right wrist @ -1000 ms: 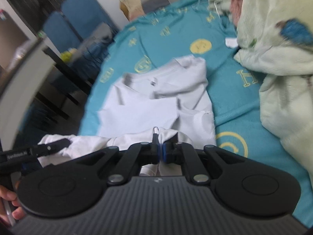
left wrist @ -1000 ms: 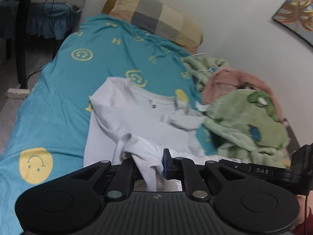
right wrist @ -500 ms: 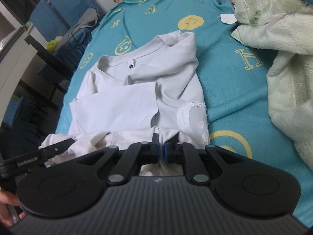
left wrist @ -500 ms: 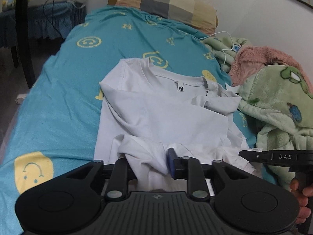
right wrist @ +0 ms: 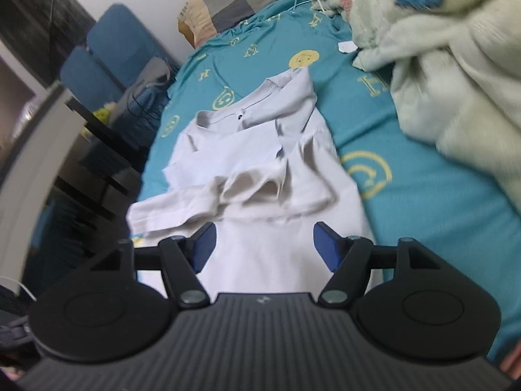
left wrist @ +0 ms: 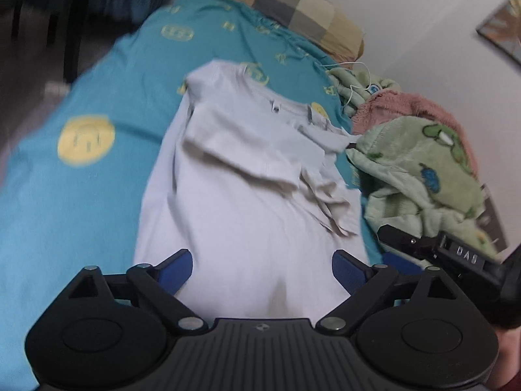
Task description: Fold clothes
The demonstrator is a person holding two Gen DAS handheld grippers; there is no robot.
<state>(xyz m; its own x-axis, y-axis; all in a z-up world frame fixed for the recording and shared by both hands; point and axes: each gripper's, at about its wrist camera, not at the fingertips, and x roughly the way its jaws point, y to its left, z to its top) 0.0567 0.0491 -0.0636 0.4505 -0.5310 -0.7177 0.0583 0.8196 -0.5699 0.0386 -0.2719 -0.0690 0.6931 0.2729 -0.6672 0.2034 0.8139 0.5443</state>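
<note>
Currently left tool point(left wrist: 262, 268): blue pads point(left wrist: 177, 265) spread wide and opening further, no cloth pinched; the hem area of the white T-shirt point(left wrist: 247, 195) lies under the gap, not pressed by either pad. Right tool point(right wrist: 264, 246): jaws likewise apart and opening, pads point(right wrist: 325, 247) clear of the fabric, shirt body below the gap. Right tool's black finger also shows at the right edge of the left wrist view, over the bed's edge.

T-shirt lies on the bed sheet point(left wrist: 97, 179), teal with yellow smiley prints, collar pointing toward the pillow. Both sleeves are folded in over the chest; in the right wrist view one folded sleeve point(right wrist: 254, 189) stands up in loose loops across the middle. Lower half spread flat.

Beside the shirt, toward the wall: green fleece blanket point(left wrist: 420, 176), touching the shirt's shoulder, with a pink blanket point(left wrist: 407, 107) behind it. Checked pillow point(left wrist: 302, 9) at the head of the bed. Blue chairs point(right wrist: 107, 62) stand past the bed's far side
</note>
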